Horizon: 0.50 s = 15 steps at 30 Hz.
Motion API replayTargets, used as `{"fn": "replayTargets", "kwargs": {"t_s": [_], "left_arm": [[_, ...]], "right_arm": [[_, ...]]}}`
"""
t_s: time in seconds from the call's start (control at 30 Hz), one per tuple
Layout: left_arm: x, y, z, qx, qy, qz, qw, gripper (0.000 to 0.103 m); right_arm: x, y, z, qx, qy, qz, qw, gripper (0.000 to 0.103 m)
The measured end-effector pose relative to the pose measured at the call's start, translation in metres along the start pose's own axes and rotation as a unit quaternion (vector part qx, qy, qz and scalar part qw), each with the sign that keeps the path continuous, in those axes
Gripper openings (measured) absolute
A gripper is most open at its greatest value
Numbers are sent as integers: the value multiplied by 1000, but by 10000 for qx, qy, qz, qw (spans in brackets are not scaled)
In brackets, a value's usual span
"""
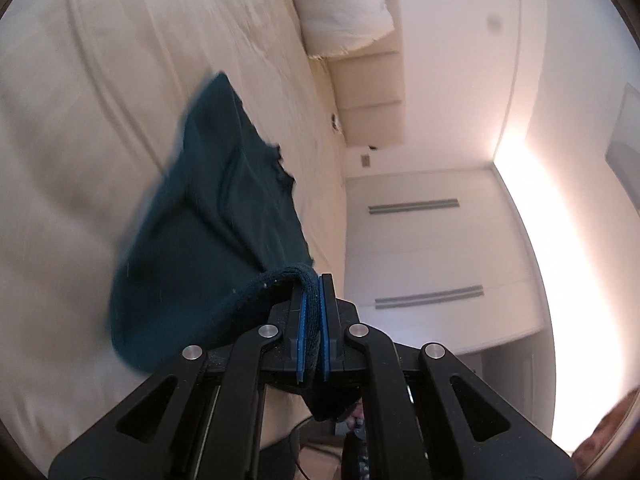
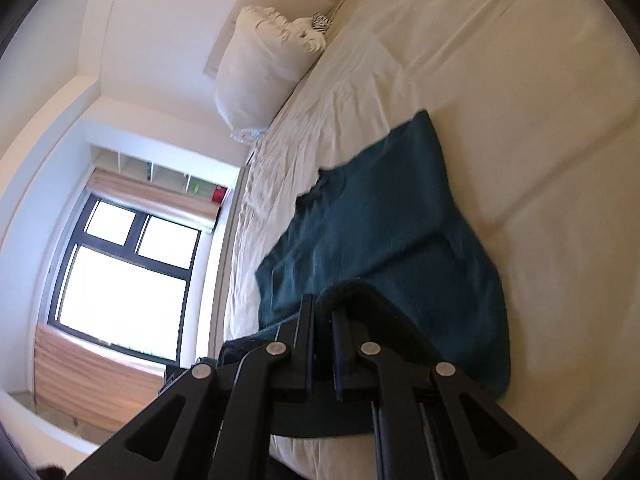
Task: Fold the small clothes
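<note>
A dark teal garment (image 1: 208, 220) stretches from the cream bed sheet (image 1: 100, 80) up to both grippers. In the left wrist view my left gripper (image 1: 314, 280) is shut on its thick ribbed hem, which is pinched between the blue pads. In the right wrist view the same teal garment (image 2: 380, 232) lies partly on the sheet, its near hem lifted and draped over my right gripper (image 2: 322, 308), which is shut on that hem. The garment's edges are blurred.
A white pillow (image 1: 340, 8) leans on the padded headboard (image 1: 372, 96) at the far end of the bed. White wardrobe doors (image 1: 420, 256) stand beyond the bed's side. In the right wrist view a pillow (image 2: 260, 76) and a window (image 2: 124, 272) sit to the left.
</note>
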<state>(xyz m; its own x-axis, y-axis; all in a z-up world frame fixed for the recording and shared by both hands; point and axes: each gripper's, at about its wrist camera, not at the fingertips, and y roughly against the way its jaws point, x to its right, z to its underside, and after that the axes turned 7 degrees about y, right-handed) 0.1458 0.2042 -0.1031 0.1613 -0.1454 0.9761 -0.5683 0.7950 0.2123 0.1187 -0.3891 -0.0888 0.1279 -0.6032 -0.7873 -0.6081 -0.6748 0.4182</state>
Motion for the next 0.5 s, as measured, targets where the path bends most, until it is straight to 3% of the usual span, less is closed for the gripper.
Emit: {"fn": "replayTargets", "kwargs": {"t_s": [0.23, 0.33, 0.4, 0.47, 0.5], "left_arm": [[10, -49, -92, 310, 209, -155, 9992, 4], [10, -69, -126, 411, 156, -395, 9983, 4], [-2, -90, -148, 379, 168, -696, 9967, 4], [-17, -102, -161, 315, 327, -1096, 9929, 8], [-22, -106, -165, 283, 378, -1162, 9921, 16]], "right_arm": [[17, -55, -75, 194, -355, 100, 9991, 9], [27, -79, -103, 309, -501, 205, 9981, 9], [37, -97, -117, 307, -493, 308, 9978, 13], [56, -113, -122, 253, -662, 726, 9948, 25], [64, -117, -121, 223, -797, 827, 9931, 27]]}}
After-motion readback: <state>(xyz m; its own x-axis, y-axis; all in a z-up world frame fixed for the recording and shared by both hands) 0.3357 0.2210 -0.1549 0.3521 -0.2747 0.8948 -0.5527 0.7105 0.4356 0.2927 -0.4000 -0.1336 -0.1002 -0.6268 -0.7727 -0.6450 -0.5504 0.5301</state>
